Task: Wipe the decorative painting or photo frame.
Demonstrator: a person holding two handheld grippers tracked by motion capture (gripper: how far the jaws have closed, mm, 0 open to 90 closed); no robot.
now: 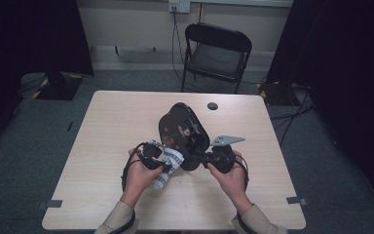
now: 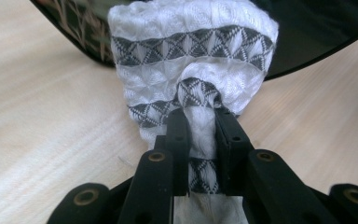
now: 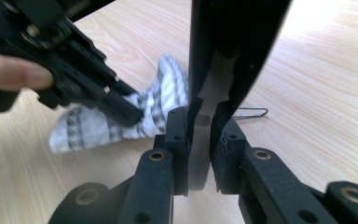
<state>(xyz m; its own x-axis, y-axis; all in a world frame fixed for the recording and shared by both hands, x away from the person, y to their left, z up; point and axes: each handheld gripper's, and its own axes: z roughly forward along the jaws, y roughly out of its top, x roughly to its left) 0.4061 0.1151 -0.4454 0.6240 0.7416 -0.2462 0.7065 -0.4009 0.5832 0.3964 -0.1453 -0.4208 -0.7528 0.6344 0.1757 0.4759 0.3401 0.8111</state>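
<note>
- Between the two tools, at the near middle of the surface [image 1: 117, 122], lies a glossy black tray [image 1: 182, 129] with a pale floral pattern; in the high view its long axis runs from its near end, by the tools, away from the person and slightly left.
- The left tool [image 1: 168, 167] grips a white cloth [image 1: 168, 168] with grey patterned bands, its jaws pinched tight on a bunched fold; the cloth touches the tray's near-left edge.
- In the left gripper view, the left tool [image 2: 200, 123] has its jaws nearly together on the cloth [image 2: 191, 56], which fans out wide beyond the tips and presses against the tray's dark rim [image 2: 317, 37] just ahead.
- The right tool [image 1: 200, 160] meets the tray's near end from the right, its grey plate [image 1: 228, 140] tilted above it.
- In the right gripper view, the right tool [image 3: 200, 123] has its jaws narrowly parted, closed on the thin edge of the tray [image 3: 237, 42], which stands up on edge out of the jaws and away from the camera.
- That same view shows what the high view does not: a small wire clip [image 3: 251, 112] lying on the surface just right of the tips, and the left tool [image 3: 130, 109] to the left, biting the cloth [image 3: 98, 123], with a fingertip [image 3: 14, 74] behind it.
- The high view alone takes in the person's hands [image 1: 139, 178] and sleeves, a small dark disc [image 1: 213, 106] at the surface's far side well beyond the tools, and a black folding chair [image 1: 216, 53] farther back.
</note>
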